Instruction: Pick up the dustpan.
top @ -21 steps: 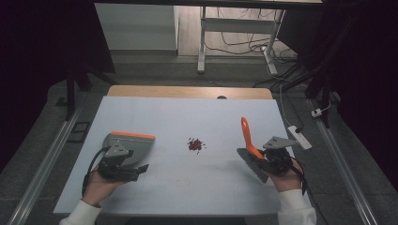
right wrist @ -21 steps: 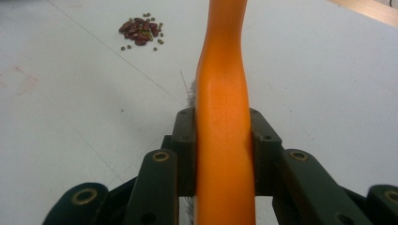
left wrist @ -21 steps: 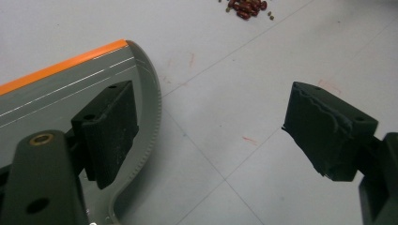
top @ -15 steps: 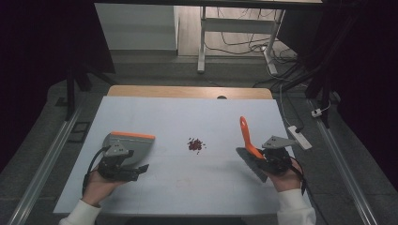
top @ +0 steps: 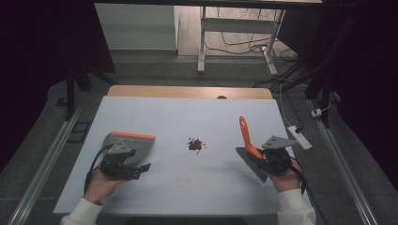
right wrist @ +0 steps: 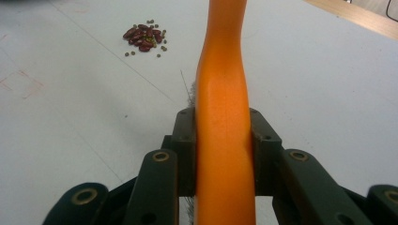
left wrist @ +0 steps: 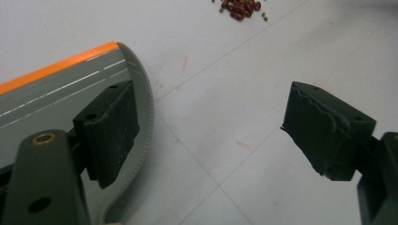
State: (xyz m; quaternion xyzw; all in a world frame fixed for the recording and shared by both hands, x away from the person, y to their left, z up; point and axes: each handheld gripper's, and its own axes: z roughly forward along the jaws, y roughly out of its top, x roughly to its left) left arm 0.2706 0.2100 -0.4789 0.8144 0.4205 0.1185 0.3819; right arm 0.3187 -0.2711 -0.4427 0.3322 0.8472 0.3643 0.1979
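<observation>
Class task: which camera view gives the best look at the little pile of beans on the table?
The right gripper view: the beans lie whole and near enough to tell red ones from small green ones. The left gripper view cuts the pile at its top edge. The high view shows it as a small dark cluster mid-table.

A white tabletop [top: 155, 117] with a far wooden edge strip [top: 187, 92] sits on grey carpet floor [top: 51, 126]. Beyond it stand white metal frame legs [top: 202, 42], with black cables [top: 244, 44] tangled on pale flooring. Both sides fade into darkness.
</observation>
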